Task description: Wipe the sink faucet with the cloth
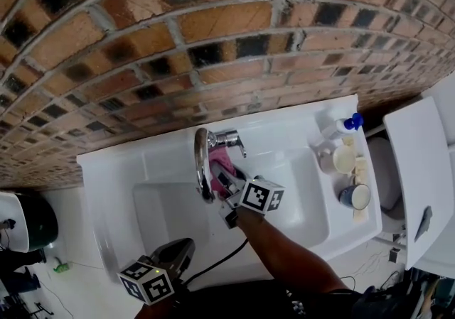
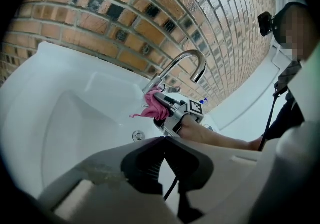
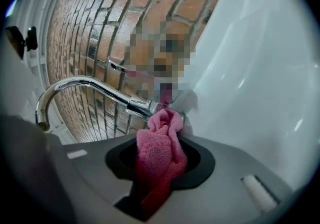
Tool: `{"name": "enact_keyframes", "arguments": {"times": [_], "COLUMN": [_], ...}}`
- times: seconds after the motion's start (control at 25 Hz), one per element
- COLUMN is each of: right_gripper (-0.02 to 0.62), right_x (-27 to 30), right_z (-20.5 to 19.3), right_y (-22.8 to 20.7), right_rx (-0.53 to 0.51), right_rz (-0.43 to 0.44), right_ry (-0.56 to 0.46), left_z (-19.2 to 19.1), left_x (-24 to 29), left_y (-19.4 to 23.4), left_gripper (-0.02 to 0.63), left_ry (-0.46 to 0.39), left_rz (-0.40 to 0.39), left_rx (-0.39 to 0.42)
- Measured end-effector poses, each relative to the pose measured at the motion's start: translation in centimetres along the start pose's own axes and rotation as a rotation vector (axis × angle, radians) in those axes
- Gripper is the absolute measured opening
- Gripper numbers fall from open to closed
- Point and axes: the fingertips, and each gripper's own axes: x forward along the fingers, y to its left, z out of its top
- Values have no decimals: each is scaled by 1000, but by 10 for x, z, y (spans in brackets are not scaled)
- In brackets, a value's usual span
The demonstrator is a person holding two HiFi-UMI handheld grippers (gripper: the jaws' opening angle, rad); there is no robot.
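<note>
- Step in hand: wiping, as judged from contact. At the frame centre of the head view, the right gripper (image 1: 226,184) is clamped on the pink cloth (image 1: 219,168) and presses it against the lower part of the faucet (image 1: 201,161), near its base.
- The left gripper (image 1: 183,248), at the lower left, has its jaws together on nothing and rests apart from the work, over the front rim of the sink (image 1: 298,190).
- Next move, as judged: drag the cloth along the spout toward its outlet, keeping the grip firm.
- Right gripper view only: the cloth (image 3: 160,158) is bunched between the jaws, its top fold touching the spout's foot.
- Left gripper view only: the faucet's arch (image 2: 185,61) in profile and the drain (image 2: 138,135).
- Head view only: a blue-capped bottle (image 1: 345,126) and cups (image 1: 341,160) at the right.
</note>
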Motion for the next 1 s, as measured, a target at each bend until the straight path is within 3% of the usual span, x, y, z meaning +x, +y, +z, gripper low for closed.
{"name": "enact_keyframes", "arguments": {"times": [0.4, 0.76, 1.0], "right_gripper": [126, 126, 126], "right_x": [7, -4, -7], "right_z": [18, 38, 54], "right_y": [43, 98, 133], "right_rx": [-73, -94, -151], "right_rz": [104, 266, 390], "right_ry": [2, -39, -71], "left_z": [-5, -8, -9], "left_x": [-6, -1, -18], "left_y": [-8, -33, -34], "left_gripper": [3, 3, 3], "left_ry": [-65, -109, -155], "left_rz": [39, 40, 88], "left_rx": [-45, -37, -40]}}
